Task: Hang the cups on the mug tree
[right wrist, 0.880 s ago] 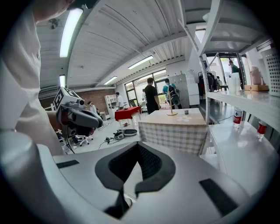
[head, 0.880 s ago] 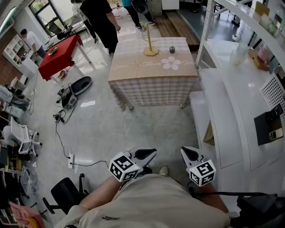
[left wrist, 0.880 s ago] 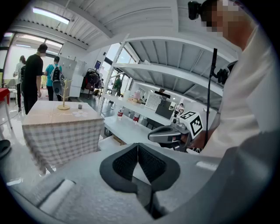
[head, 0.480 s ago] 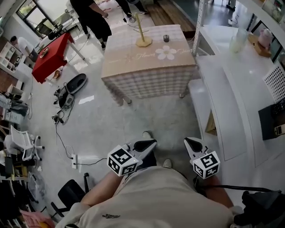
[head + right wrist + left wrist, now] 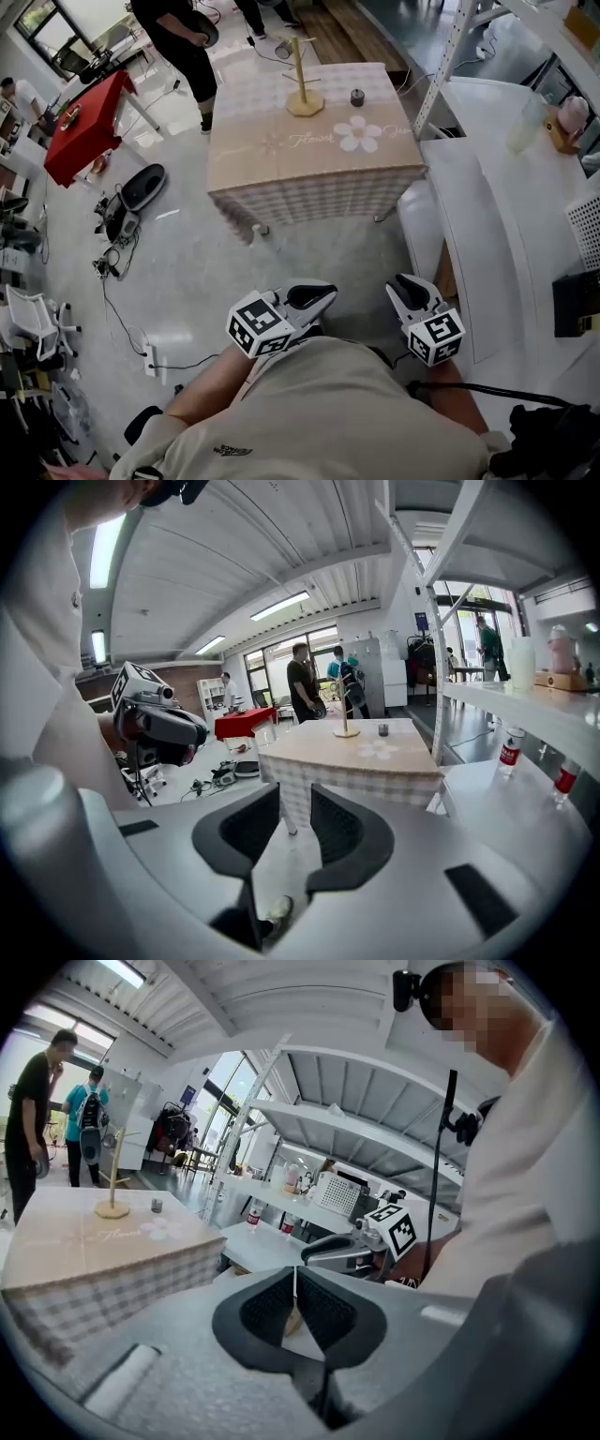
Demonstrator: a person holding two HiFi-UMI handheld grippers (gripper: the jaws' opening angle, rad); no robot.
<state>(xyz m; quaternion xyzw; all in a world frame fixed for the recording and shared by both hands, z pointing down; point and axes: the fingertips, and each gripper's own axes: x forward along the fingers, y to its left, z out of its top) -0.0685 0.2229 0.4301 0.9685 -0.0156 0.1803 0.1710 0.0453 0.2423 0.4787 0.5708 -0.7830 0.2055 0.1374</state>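
Note:
A wooden mug tree (image 5: 302, 80) stands on the far side of a table with a checked cloth (image 5: 314, 183). A small dark cup (image 5: 356, 97) sits to its right on the table. Both grippers are held close to the person's body, far from the table. My left gripper (image 5: 322, 297) is shut with nothing in it; its pads (image 5: 272, 1307) meet in the left gripper view. My right gripper (image 5: 405, 287) is open, with a gap between its pads (image 5: 248, 827) and nothing in it. The mug tree (image 5: 346, 711) and cup (image 5: 382, 729) show beyond the right jaws.
A white counter with shelving (image 5: 469, 234) runs along the right. A red table (image 5: 84, 112) stands far left. People stand beyond the checked table (image 5: 178, 37). Cables and gear (image 5: 122, 211) lie on the floor at left. Bottles (image 5: 509, 747) stand on the counter.
The view has shifted and the table sits slightly closer and lower in the head view. Both grippers stay in front of the body, their jaws unchanged.

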